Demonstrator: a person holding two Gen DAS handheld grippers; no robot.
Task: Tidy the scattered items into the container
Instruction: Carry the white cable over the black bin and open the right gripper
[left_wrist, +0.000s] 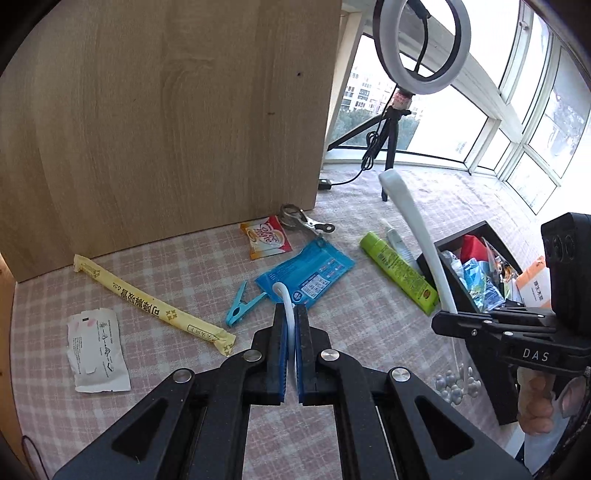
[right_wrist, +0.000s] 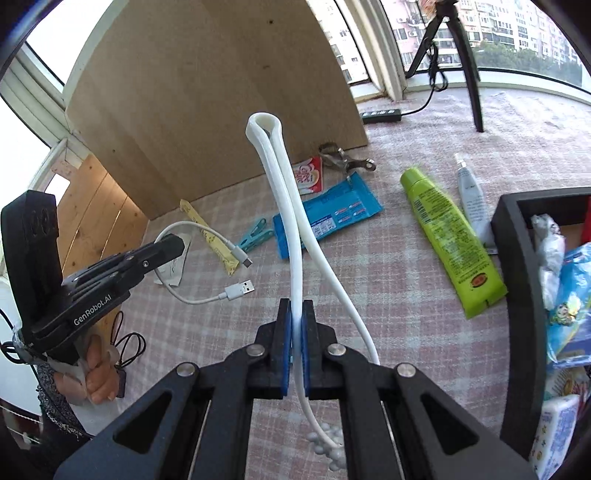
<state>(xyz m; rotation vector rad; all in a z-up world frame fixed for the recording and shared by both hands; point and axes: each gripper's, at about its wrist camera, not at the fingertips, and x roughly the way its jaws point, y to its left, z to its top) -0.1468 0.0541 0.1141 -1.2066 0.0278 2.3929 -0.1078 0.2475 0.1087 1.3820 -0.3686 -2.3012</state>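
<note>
My left gripper (left_wrist: 290, 317) is shut on a white USB cable (left_wrist: 286, 295); from the right wrist view the cable (right_wrist: 207, 297) hangs in a loop from that gripper (right_wrist: 173, 245) above the checked cloth. My right gripper (right_wrist: 296, 314) is shut on a white folded flat strap (right_wrist: 284, 177) that stands up in a loop, with grey beads (right_wrist: 325, 443) hanging below. From the left wrist view that strap (left_wrist: 417, 225) rises from the right gripper (left_wrist: 443, 317), next to the black container (left_wrist: 454, 284), which holds several packets.
On the cloth lie a yellow chopstick sleeve (left_wrist: 147, 299), white torn packet (left_wrist: 98, 350), blue clothes peg (left_wrist: 238, 306), blue packet (left_wrist: 314, 273), red-white sachet (left_wrist: 267, 236), metal clip (left_wrist: 303, 221), green tube (left_wrist: 399, 269) and small white tube (left_wrist: 397, 240). A wooden board (left_wrist: 166, 110) stands behind; a ring-light tripod (left_wrist: 391, 140) back right.
</note>
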